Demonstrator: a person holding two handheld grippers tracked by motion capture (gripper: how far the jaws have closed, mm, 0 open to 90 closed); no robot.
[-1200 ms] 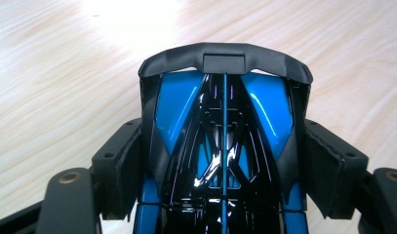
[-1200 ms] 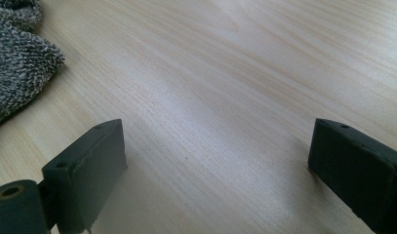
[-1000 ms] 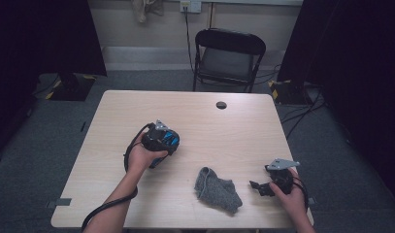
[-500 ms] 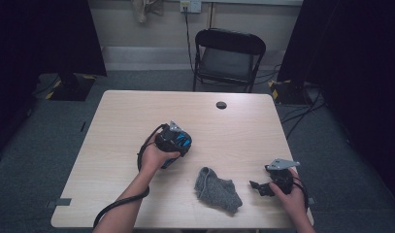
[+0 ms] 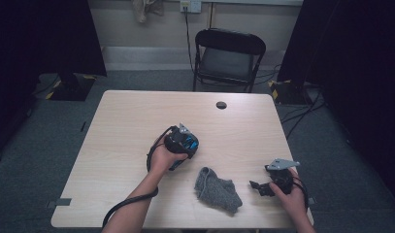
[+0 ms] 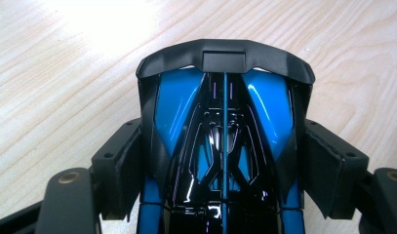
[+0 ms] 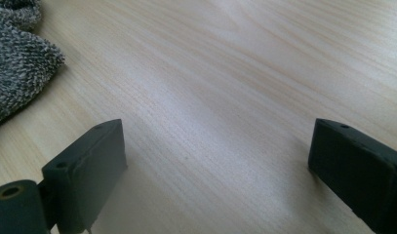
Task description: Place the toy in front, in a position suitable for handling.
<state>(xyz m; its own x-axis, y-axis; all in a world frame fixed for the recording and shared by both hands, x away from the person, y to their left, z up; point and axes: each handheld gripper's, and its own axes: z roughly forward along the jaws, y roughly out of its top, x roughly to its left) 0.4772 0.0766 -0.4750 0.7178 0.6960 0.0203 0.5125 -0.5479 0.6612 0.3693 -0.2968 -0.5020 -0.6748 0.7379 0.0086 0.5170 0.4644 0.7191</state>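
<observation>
Pale woodgrain table (image 5: 122, 145), nubbly grey sock (image 5: 216, 190)

A glossy blue-and-black toy car (image 6: 224, 141) sits clamped between two black pads, above the pale wooden tabletop near its middle. Close by, towards the near edge, lies a grey knitted cloth (image 5: 216, 189) — crumpled, flat on the wood.

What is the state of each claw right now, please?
Left claw: closed on the blue and black toy car, pads pressing its sides.
Right claw: open, holding nothing, above the table beside the grey sock.
</observation>
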